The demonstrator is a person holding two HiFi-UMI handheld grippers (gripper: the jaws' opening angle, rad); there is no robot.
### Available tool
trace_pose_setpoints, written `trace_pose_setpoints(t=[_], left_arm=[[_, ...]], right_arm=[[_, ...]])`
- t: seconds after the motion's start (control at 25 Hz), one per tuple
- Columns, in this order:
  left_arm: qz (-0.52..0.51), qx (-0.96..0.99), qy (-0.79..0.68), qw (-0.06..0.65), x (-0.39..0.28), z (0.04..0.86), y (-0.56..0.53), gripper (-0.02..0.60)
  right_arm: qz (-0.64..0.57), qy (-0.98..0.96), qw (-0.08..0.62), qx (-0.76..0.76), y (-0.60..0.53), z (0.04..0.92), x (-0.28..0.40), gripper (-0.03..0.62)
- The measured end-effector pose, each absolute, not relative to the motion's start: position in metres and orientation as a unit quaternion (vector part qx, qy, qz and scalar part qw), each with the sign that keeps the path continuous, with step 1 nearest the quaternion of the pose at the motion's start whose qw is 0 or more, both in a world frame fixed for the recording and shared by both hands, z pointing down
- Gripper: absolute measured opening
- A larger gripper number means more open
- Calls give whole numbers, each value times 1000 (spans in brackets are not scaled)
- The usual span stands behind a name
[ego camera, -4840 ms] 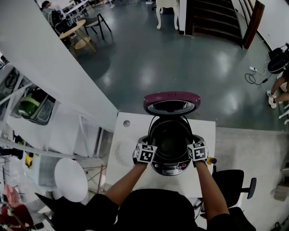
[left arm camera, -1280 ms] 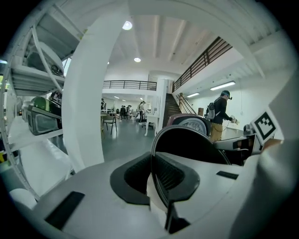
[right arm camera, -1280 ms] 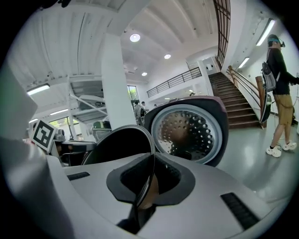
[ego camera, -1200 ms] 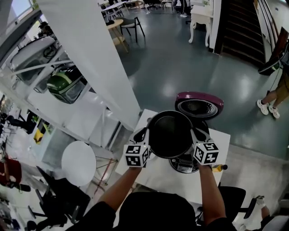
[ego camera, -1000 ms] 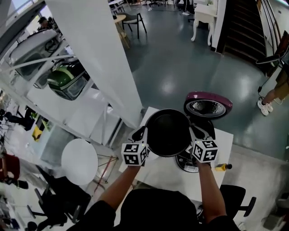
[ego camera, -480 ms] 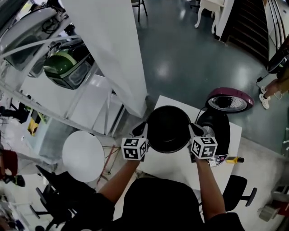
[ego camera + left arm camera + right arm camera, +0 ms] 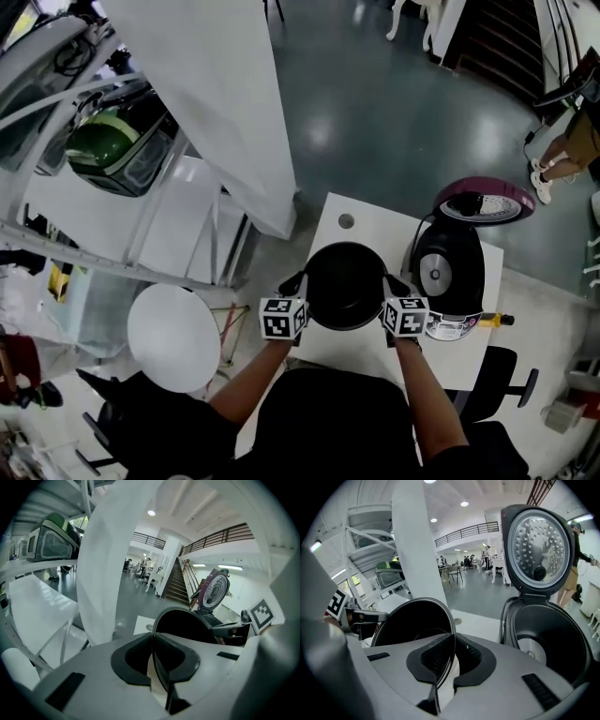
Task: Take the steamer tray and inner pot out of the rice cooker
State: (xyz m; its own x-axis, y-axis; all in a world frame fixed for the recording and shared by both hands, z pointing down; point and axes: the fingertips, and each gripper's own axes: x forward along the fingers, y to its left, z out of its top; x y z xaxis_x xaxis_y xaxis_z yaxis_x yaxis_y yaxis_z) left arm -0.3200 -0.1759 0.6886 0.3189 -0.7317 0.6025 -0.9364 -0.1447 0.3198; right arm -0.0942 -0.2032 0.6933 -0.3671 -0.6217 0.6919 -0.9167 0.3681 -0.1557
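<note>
The black inner pot (image 7: 345, 292) hangs between my two grippers over the white table (image 7: 361, 222), just left of the rice cooker (image 7: 448, 274). My left gripper (image 7: 300, 283) is shut on the pot's left rim, my right gripper (image 7: 390, 283) on its right rim. In the left gripper view the thin rim (image 7: 156, 641) is pinched between the dark pads (image 7: 136, 660). The right gripper view shows the pot (image 7: 410, 623) clamped the same way at its rim (image 7: 451, 644). The cooker's cavity (image 7: 548, 637) stands open beside it, with the lid (image 7: 538, 545) upright.
The cooker's purple lid (image 7: 484, 201) is tipped back at the table's far right. A small yellow object (image 7: 491, 321) lies by the cooker's front. A round hole (image 7: 346, 221) marks the tabletop. A white pillar (image 7: 220, 103) and a round stool (image 7: 173, 337) stand to the left.
The pot, earlier seated in the cooker, then held high above it, has come down and leftward and now hangs low over the table beside the cooker. Both grippers stayed shut on its rim.
</note>
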Motion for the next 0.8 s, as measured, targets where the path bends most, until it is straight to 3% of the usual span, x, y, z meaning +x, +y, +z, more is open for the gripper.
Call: trace_pose_setpoints(t=[0.8], left_arm=[[161, 733, -516, 413, -314, 755, -183, 21]], right_arm=[[313, -750, 295, 502, -206, 759, -83, 21]])
